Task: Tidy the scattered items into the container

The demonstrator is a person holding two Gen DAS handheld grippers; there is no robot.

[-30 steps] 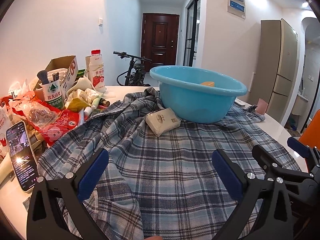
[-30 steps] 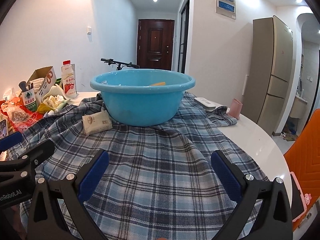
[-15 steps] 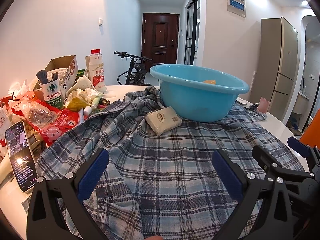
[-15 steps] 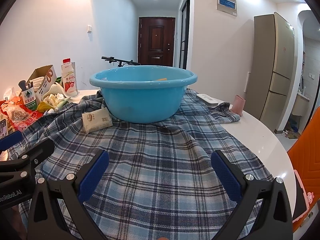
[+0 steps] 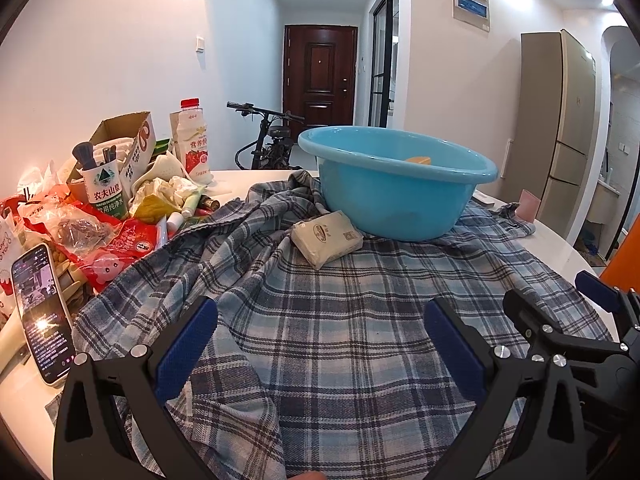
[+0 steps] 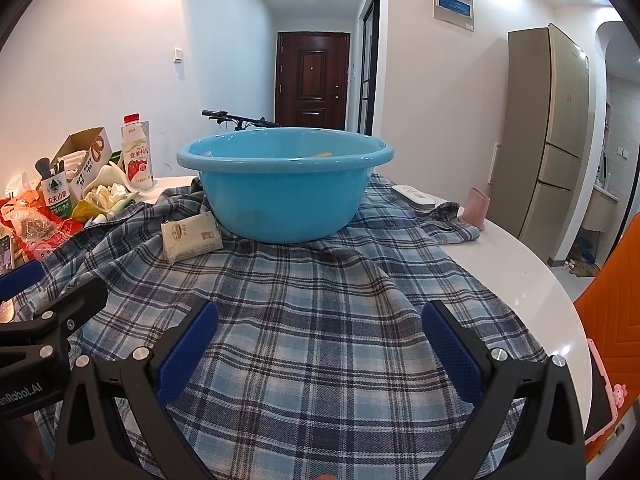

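While both hands hang low over the checked blue cloth (image 6: 320,320), the left gripper (image 5: 320,352) and right gripper (image 6: 320,352) are wide apart and hold nothing. The round blue plastic tub (image 6: 286,184) sits straight ahead. The small cream paper packet (image 5: 326,238) lies ahead, touching it, probably next to go in.

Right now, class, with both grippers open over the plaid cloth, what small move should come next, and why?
Probably ease the left gripper forward toward the tissue pack. It lies on the plaid cloth right beside the blue basin, nearer the left gripper than the right gripper, and both stand open, holding nothing.
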